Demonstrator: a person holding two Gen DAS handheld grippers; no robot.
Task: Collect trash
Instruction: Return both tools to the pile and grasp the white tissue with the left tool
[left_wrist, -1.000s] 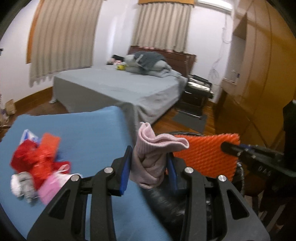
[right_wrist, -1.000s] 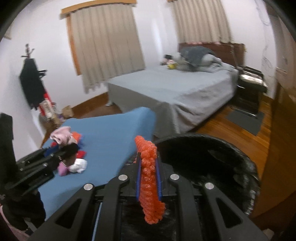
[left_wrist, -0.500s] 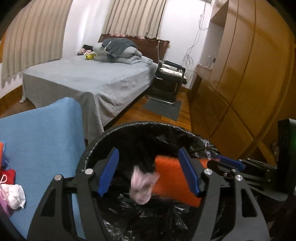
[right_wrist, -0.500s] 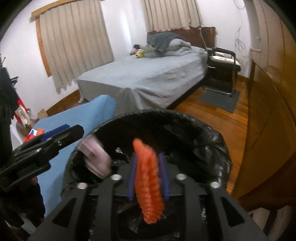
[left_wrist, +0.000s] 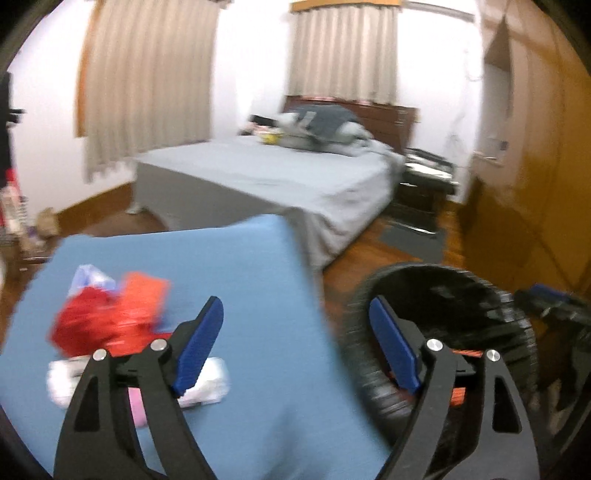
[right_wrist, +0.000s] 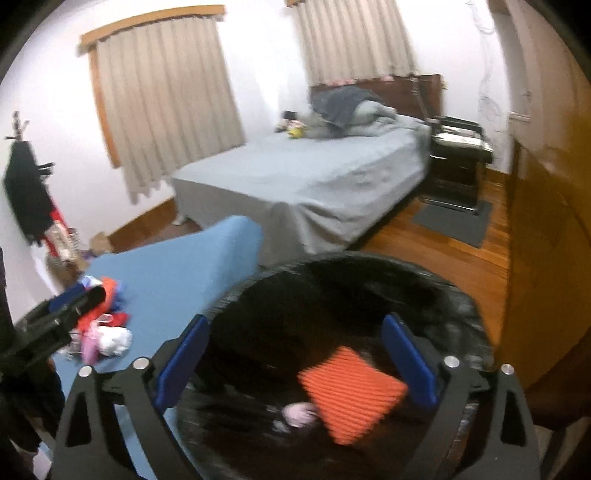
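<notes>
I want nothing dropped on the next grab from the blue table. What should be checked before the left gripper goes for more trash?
1. Left gripper empty, jaws opening: ok.
2. Right gripper empty, jaws opening: ok.
3. Orange pad inside the bin: ok.
4. Pink cloth inside the bin: ok.
5. Trash pile on the blue table: ok.
6. Which piece lies on top: cannot tell, blurred.

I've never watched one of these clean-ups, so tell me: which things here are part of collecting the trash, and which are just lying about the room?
Part of the job:
- round bin with black plastic liner
- orange ridged pad and small pink wad inside it
- heap of red, white and pink scraps on the blue cloth-covered table
- left gripper and right gripper, jaws opening, nothing between them

Just lying about:
- grey bed
- beige curtains
- dark floor mat
</notes>
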